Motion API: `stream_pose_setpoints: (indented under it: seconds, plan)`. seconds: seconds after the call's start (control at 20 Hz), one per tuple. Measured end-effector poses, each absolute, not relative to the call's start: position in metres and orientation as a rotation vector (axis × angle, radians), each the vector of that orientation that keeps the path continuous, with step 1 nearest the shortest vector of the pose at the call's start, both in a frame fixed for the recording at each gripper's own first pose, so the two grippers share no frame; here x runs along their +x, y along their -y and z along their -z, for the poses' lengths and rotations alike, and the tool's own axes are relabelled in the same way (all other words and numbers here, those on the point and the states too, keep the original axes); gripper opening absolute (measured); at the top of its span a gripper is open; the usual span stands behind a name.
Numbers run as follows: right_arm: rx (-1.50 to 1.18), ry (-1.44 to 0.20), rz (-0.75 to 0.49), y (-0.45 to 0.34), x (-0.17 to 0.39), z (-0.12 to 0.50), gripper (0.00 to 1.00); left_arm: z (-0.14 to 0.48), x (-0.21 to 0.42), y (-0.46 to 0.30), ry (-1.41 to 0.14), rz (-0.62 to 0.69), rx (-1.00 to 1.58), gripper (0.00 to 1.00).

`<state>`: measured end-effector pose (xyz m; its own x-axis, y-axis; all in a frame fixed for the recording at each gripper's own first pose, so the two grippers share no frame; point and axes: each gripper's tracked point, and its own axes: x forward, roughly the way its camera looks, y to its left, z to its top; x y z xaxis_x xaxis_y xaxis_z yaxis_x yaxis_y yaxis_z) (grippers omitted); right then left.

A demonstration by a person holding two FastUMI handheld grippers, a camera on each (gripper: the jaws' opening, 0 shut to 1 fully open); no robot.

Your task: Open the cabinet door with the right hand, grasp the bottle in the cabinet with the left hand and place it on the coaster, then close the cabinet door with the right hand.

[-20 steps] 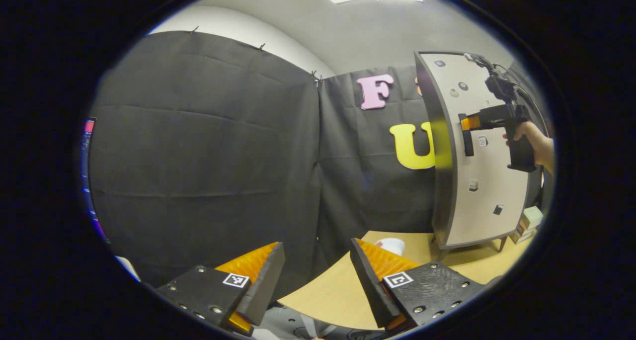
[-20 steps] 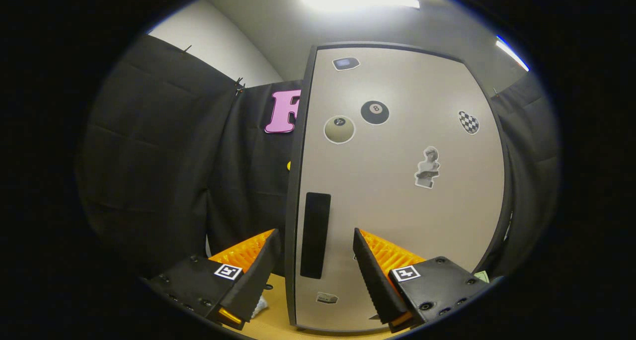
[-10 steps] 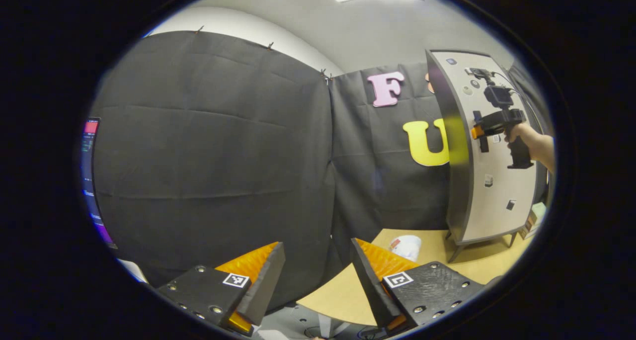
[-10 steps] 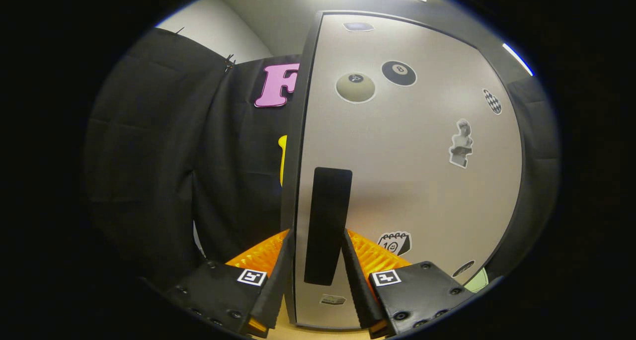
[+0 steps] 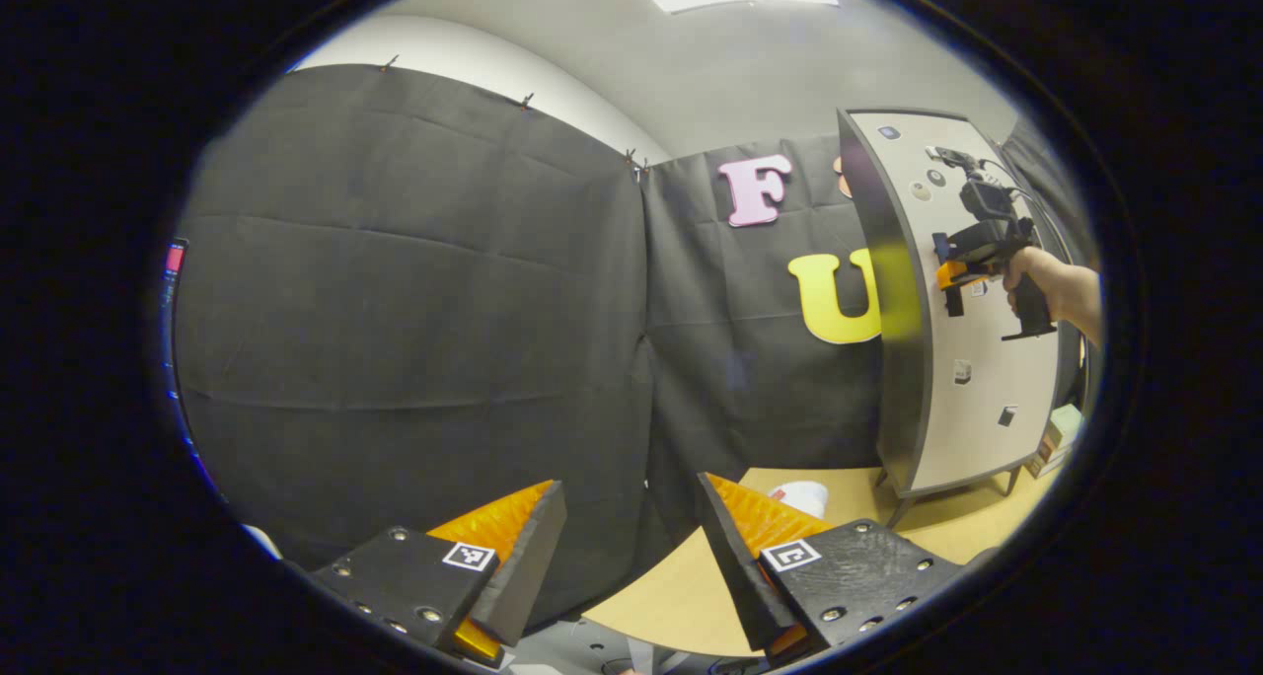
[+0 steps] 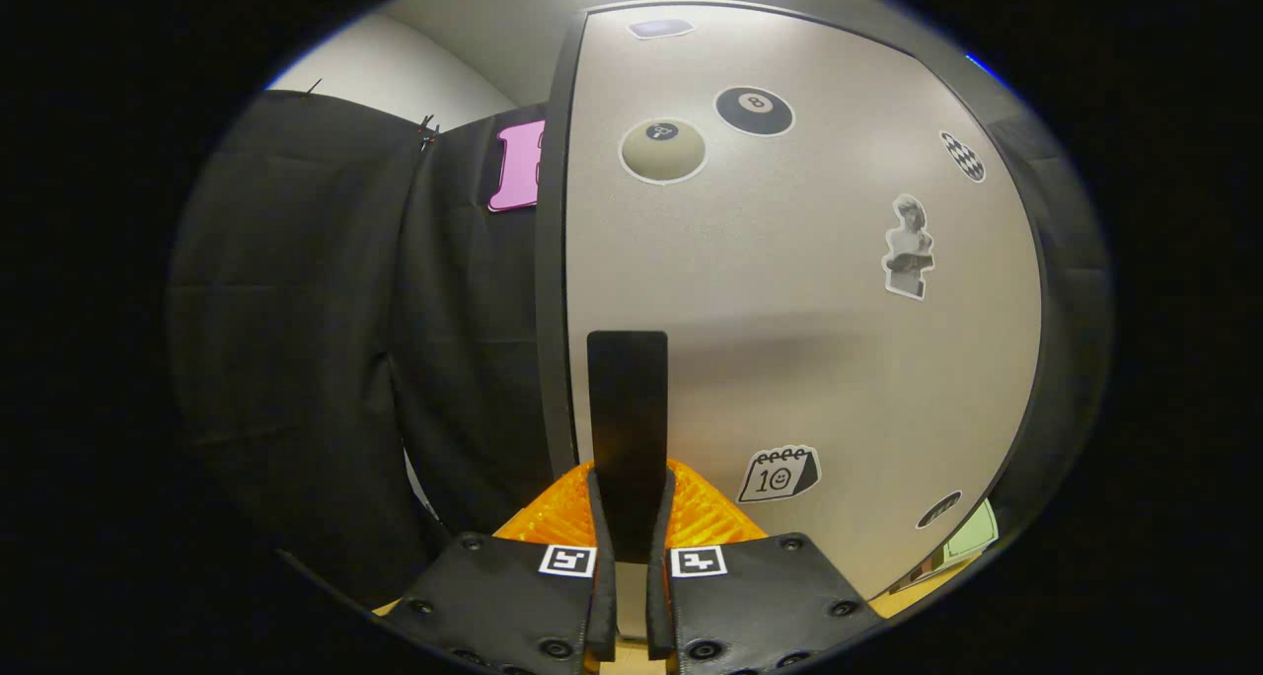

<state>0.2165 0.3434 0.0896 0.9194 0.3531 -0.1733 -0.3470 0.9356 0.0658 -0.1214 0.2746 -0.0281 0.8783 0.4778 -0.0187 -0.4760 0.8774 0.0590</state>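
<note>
In the right gripper view we see the right gripper [image 6: 628, 517] clamped on the handle [image 6: 628, 413], a dark upright bar near the left edge of the door [image 6: 789, 339]. Both fingers press the bar's lower part from either side. The door is pale with a dark frame and looks closed; stickers dot it: an eight ball [image 6: 754, 111], a beige ball [image 6: 663, 150], a bust [image 6: 908, 248], a calendar [image 6: 780, 474].

In the left gripper view we see the left gripper [image 5: 630, 547] with its jaws spread wide, nothing between them. It hangs low by the near edge of the table [image 5: 888, 532], aimed at the black cloth wall [image 5: 414, 330], well apart from the cabinet [image 5: 962, 310]. The cabinet stands on the table at the far right. There the right gripper [image 5: 949, 272] sits on the handle, held by a hand [image 5: 1026, 270]. A white thing [image 5: 801, 495] lies on the table just past the left gripper's right finger; we cannot tell what it is. We cannot tell where the bottle is; the door hides the inside.
</note>
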Motion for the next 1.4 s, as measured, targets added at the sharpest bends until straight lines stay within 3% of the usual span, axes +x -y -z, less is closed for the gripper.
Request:
stream_pose_setpoints:
  seconds: [0.7, 1.4]
  plan:
    - [0.087, -0.246, -0.582, -0.313, 0.156, -0.097, 0.13, 0.016, -0.050, -0.195, 0.016, -0.257, 0.041, 0.81]
    - [0.108, -0.261, -0.754, -0.242, 0.126, -0.095, 0.13, -0.003, -0.017, -0.008, 0.040, -0.087, 0.029, 0.81]
